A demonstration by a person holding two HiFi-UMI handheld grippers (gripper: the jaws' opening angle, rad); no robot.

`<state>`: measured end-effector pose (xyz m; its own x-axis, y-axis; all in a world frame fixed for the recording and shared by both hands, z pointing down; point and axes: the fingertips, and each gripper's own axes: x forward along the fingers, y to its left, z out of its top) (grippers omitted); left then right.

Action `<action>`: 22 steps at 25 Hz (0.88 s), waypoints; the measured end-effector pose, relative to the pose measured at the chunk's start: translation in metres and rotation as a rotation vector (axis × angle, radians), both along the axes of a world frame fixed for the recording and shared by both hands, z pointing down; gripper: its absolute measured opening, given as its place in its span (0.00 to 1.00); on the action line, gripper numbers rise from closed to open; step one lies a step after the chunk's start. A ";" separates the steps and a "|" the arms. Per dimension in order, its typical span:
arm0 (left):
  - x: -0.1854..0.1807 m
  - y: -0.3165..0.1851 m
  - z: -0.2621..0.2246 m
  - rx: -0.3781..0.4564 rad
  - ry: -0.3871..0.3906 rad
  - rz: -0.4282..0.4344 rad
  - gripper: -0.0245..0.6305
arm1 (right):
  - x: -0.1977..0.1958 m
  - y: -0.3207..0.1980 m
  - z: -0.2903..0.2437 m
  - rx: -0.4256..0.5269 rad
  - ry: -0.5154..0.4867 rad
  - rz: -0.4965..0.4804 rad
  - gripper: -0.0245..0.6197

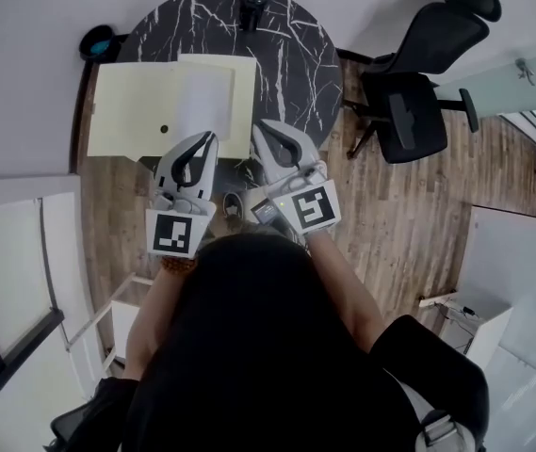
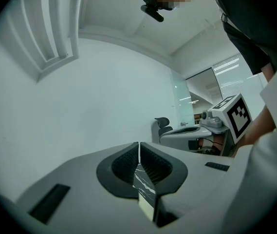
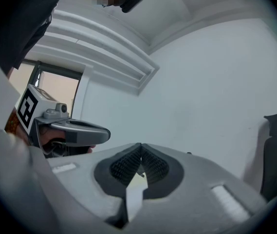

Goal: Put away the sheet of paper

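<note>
While flat, rectangular white sheet (image 1: 202,97) on pale folder (image 1: 131,111), veined round table (image 1: 291,55).

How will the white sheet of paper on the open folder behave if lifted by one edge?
Probably floppy and very light: the sheet of paper looks thin and lies flat on the open folder. Pushed, it would likely slide across the folder's smooth face.
</note>
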<state>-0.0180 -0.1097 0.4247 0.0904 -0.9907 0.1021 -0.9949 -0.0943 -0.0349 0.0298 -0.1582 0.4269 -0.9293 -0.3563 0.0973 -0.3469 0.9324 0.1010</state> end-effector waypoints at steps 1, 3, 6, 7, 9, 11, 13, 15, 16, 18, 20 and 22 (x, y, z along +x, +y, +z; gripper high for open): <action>0.000 -0.001 -0.001 0.007 -0.023 0.008 0.07 | -0.002 -0.002 -0.003 -0.009 -0.020 0.003 0.04; 0.003 -0.002 -0.003 0.027 -0.037 0.016 0.07 | -0.003 -0.003 -0.008 -0.008 -0.041 0.010 0.04; -0.001 0.000 -0.001 0.012 -0.017 0.000 0.07 | -0.008 0.001 -0.003 -0.011 -0.028 0.013 0.04; -0.002 -0.001 0.000 0.007 -0.022 -0.001 0.07 | -0.009 0.002 -0.001 -0.014 -0.025 0.012 0.04; 0.002 0.000 0.003 0.005 -0.035 0.006 0.07 | -0.007 0.003 0.003 -0.018 -0.024 0.008 0.04; 0.006 0.003 0.006 0.001 -0.037 0.007 0.07 | -0.001 0.005 0.006 -0.021 -0.019 0.000 0.04; 0.007 0.006 0.009 -0.007 -0.031 -0.001 0.07 | 0.005 0.006 0.007 -0.024 -0.014 -0.011 0.04; 0.007 0.007 0.012 -0.013 -0.021 -0.012 0.07 | 0.008 0.006 0.008 -0.023 -0.011 -0.014 0.04; 0.007 0.007 0.013 -0.016 -0.018 -0.015 0.07 | 0.010 0.005 0.009 -0.022 -0.010 -0.011 0.04; 0.009 0.007 0.015 -0.016 -0.013 -0.016 0.07 | 0.012 0.004 0.009 -0.017 -0.010 -0.005 0.04; 0.010 0.007 0.017 -0.015 -0.007 -0.017 0.07 | 0.014 0.004 0.009 -0.014 -0.006 -0.002 0.04; 0.010 0.008 0.018 -0.016 -0.004 -0.021 0.07 | 0.015 0.004 0.008 -0.014 -0.002 0.000 0.04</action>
